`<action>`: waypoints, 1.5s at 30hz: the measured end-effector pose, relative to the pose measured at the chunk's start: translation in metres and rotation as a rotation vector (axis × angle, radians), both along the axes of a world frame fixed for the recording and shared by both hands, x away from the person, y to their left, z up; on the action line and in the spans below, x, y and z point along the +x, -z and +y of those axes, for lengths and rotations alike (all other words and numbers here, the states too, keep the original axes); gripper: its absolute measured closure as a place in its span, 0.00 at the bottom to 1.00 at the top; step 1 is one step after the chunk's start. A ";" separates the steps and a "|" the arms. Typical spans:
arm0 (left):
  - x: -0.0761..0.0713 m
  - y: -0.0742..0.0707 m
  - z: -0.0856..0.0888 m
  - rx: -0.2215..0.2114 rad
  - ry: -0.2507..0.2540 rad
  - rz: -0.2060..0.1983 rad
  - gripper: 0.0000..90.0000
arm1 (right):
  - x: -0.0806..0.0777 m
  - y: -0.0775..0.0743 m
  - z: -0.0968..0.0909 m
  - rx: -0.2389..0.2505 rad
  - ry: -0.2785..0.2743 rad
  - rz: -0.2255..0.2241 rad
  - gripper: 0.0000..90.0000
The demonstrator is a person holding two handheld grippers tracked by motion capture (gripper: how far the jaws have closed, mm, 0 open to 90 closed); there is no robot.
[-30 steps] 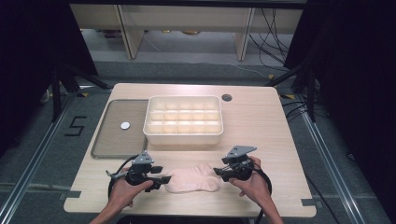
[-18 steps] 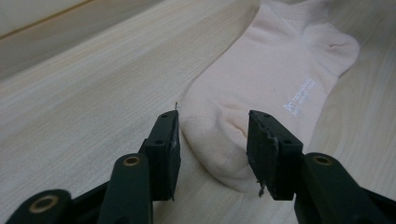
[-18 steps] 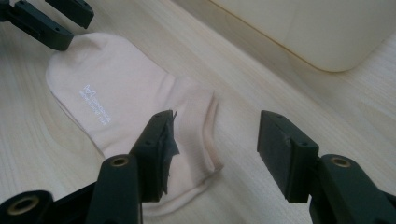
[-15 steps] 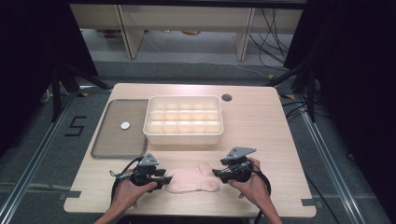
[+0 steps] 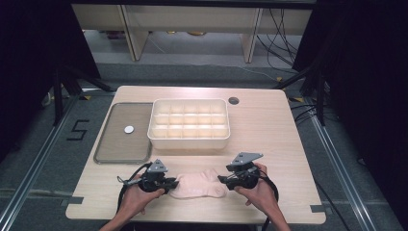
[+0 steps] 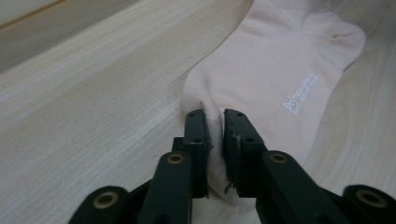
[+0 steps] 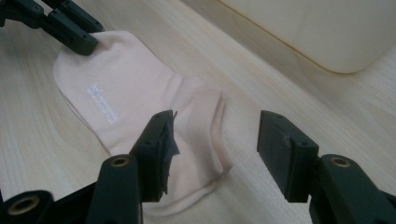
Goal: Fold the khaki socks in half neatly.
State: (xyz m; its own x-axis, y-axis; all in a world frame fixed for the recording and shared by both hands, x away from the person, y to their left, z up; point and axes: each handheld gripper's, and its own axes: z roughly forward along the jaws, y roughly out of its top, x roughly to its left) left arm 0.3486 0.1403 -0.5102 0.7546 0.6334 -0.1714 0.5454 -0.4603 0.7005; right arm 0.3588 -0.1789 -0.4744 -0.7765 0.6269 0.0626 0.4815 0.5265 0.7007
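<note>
A pale pink sock (image 5: pixel 198 185) lies flat on the wooden table near its front edge, between the two grippers. My left gripper (image 5: pixel 174 184) is at the sock's left end. In the left gripper view its jaws (image 6: pixel 215 126) have just been closing and now pinch a fold of the sock (image 6: pixel 280 60). My right gripper (image 5: pixel 222 180) is at the sock's right end. In the right gripper view it (image 7: pixel 215 130) stands open, its jaws straddling the cuff of the sock (image 7: pixel 121 84) without pressing on it. The left gripper (image 7: pixel 79 35) shows there at the far end.
A white tray with several compartments (image 5: pixel 188 144) stands behind the sock, mid-table; its wall (image 7: pixel 317 28) is close to the right gripper. A flat grey tray (image 5: pixel 118 147) holding a small white disc (image 5: pixel 129 129) lies to its left. A cable hole (image 5: pixel 234 100) is at the back.
The left gripper's jaws have closed onto the sock's left end, and the left hand shifted slightly toward the sock. The right gripper and the sock stayed where they were.
</note>
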 end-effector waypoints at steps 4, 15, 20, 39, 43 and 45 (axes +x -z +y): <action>-0.001 -0.002 0.001 -0.006 -0.003 0.001 0.92 | -0.001 0.000 0.003 0.015 0.003 -0.007 0.54; -0.003 -0.014 0.002 -0.030 0.011 -0.020 0.93 | -0.013 -0.005 0.023 0.056 -0.075 -0.010 0.79; -0.005 -0.020 0.003 -0.021 0.038 -0.023 0.93 | -0.020 0.000 0.043 0.018 -0.149 -0.005 0.90; -0.011 -0.033 0.006 -0.059 0.039 -0.017 0.93 | -0.018 0.029 0.085 -0.071 -0.238 0.049 1.00; -0.013 -0.039 0.010 -0.065 0.044 -0.031 0.93 | -0.019 0.028 0.090 -0.077 -0.245 0.055 1.00; -0.013 -0.040 0.011 -0.067 0.050 -0.036 0.93 | -0.018 0.029 0.092 -0.074 -0.257 0.060 1.00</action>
State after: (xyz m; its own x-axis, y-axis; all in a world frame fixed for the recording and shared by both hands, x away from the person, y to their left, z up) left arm 0.3359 0.1509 -0.4701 0.7915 0.5825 -0.1847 0.4970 -0.4378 0.7492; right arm 0.3406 -0.0871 -0.5029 -0.9070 0.4144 0.0752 0.3654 0.6853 0.6299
